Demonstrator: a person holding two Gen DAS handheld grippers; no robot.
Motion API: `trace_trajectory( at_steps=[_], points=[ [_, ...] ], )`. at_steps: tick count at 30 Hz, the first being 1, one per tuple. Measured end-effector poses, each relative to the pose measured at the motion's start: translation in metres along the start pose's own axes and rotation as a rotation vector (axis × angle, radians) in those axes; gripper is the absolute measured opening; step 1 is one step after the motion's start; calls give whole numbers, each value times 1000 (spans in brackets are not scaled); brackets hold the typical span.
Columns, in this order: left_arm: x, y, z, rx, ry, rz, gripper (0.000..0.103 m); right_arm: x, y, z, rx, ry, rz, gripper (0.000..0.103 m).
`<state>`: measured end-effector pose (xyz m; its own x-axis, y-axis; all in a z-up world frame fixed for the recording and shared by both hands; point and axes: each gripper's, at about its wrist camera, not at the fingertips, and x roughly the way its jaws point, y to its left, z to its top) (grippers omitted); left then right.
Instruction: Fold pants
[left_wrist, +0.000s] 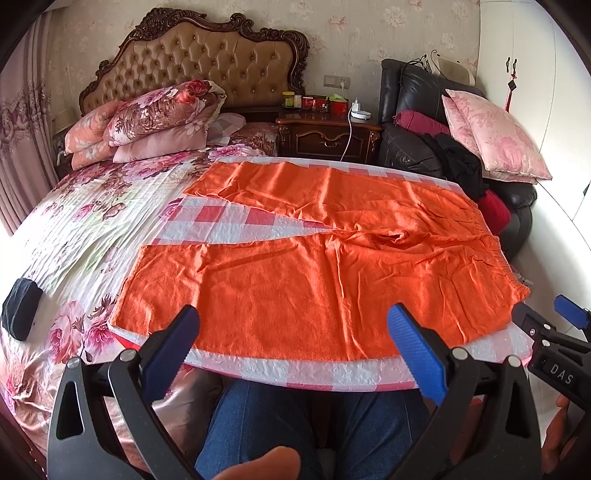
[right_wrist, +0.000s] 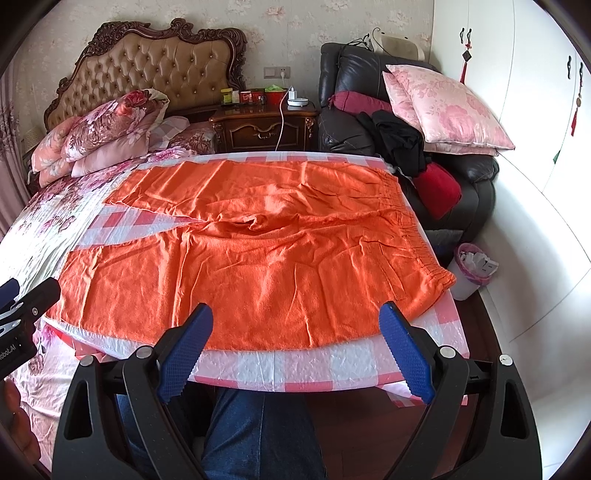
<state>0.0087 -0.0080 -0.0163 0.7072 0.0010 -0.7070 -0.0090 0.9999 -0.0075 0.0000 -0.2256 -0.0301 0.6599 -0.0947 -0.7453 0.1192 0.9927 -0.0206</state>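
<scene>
Pink bin (right view only)

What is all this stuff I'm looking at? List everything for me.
pants: one, orange, spread flat on the checked cloth, legs apart
checked cloth: one, pink and white, under the pants
bed: one, floral cover, tufted headboard
folded quilts: a pile, pink floral, by the headboard
nightstand: one, dark wood, small items on top
armchair: one, black, piled with clothes
pillows: two, pink, on the armchair
bin: one, white, on the floor
left gripper: blue pads, open
right gripper: blue pads, open
legs: blue jeans, below
</scene>
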Motion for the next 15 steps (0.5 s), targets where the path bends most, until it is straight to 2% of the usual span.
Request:
trace_trajectory(
  at_steps=[3, 6, 9, 12, 15],
  points=[
    [6, 3, 1, -20, -3, -30, 101, 4, -6, 3, 1, 6, 17, 88],
    [24, 7, -2, -35, 19, -46, 101, 18, -28, 14, 22, 19, 51, 88],
    [52, 10, -7, -41, 77, -51, 101, 56, -71, 40, 76, 81, 24, 89],
    [82, 17, -15, -56, 143, -58, 101, 108, -115, 81, 102, 150, -46, 89],
    [102, 27, -22, -71, 185, -51, 101, 179, -150, 134, 82, 251, -98, 89]
  ],
)
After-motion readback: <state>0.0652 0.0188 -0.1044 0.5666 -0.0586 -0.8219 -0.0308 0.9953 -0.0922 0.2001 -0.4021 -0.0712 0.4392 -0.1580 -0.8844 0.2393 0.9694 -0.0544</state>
